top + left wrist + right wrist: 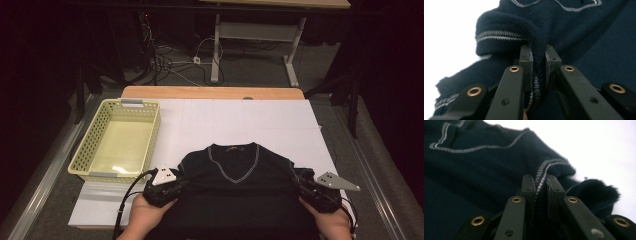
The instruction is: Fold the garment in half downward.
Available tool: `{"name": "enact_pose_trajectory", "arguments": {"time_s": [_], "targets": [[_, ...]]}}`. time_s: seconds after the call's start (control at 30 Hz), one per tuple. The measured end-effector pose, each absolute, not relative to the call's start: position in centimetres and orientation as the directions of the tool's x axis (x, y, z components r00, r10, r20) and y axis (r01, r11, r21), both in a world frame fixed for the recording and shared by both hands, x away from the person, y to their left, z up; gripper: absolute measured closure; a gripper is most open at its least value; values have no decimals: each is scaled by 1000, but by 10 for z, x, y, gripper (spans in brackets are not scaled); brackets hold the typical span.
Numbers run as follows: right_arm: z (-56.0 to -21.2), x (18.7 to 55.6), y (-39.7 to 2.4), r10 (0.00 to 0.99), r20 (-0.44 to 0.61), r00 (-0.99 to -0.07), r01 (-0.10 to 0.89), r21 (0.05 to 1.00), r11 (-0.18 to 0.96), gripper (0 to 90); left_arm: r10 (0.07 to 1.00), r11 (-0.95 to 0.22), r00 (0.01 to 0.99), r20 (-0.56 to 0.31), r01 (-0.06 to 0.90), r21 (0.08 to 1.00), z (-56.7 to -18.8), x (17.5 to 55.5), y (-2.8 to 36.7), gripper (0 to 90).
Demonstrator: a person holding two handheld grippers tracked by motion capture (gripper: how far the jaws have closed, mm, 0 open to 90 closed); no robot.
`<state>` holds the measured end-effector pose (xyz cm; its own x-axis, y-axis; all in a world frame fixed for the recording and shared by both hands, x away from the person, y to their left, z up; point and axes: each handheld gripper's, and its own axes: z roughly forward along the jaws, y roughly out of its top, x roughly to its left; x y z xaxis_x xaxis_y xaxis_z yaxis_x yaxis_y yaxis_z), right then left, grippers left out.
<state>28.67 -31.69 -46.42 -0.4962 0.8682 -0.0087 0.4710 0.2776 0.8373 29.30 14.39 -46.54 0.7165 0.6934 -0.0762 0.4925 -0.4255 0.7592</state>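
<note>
A dark navy V-neck sweater [235,185] lies flat on the near half of the white table cover [240,120], its neckline pointing away from the person and its lower part running off the near edge of the high view. The left gripper [175,187] is clamped on the sweater's left sleeve edge; in the left gripper view its two jaws stand close together with a fold of striped knit cuff [538,62] pressed between the pads. The right gripper [302,187] pinches the sweater's right sleeve edge in the same way (a grey-stitched hem [540,180] runs up between its jaws in the right gripper view). Each hand [147,217] comes in just beside the sweater's lower corners, the right hand [332,222] close to the cover's right edge. Left of the sweater, near its left shoulder but not touching it, stands a pale yellow perforated basket [90,145], its near rim just beyond the left gripper. Beyond the sweater's collar the cover lies bare up to the wooden table edge [212,92], giving open room for moving straight away from the person; to the sweater's right only a narrow strip of cover remains before the table's edge.
</note>
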Motion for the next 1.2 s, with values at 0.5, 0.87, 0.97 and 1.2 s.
{"name": "enact_pose_trajectory", "arguments": {"time_s": [0.5, 0.87, 0.97, 1.2], "targets": [[-475, 281, -318, 861, 8, -508, 503, 814, 289, 690, 665, -387, 732, -147, 507, 770, -481, 292, 151, 634], [-476, 279, -326, 869, 69, -491, 507, 834, 220, 545, 686, -357, 710, -161, 520, 776, -481, 290, 153, 379], [-475, 278, -327, 864, 65, -499, 488, 845, 218, 503, 690, -333, 704, -166, 513, 791, -478, 288, 155, 318], [-457, 276, -326, 866, 41, -499, 435, 876, 209, 479, 705, -299, 690, -163, 497, 815, -451, 293, 153, 291]]}}
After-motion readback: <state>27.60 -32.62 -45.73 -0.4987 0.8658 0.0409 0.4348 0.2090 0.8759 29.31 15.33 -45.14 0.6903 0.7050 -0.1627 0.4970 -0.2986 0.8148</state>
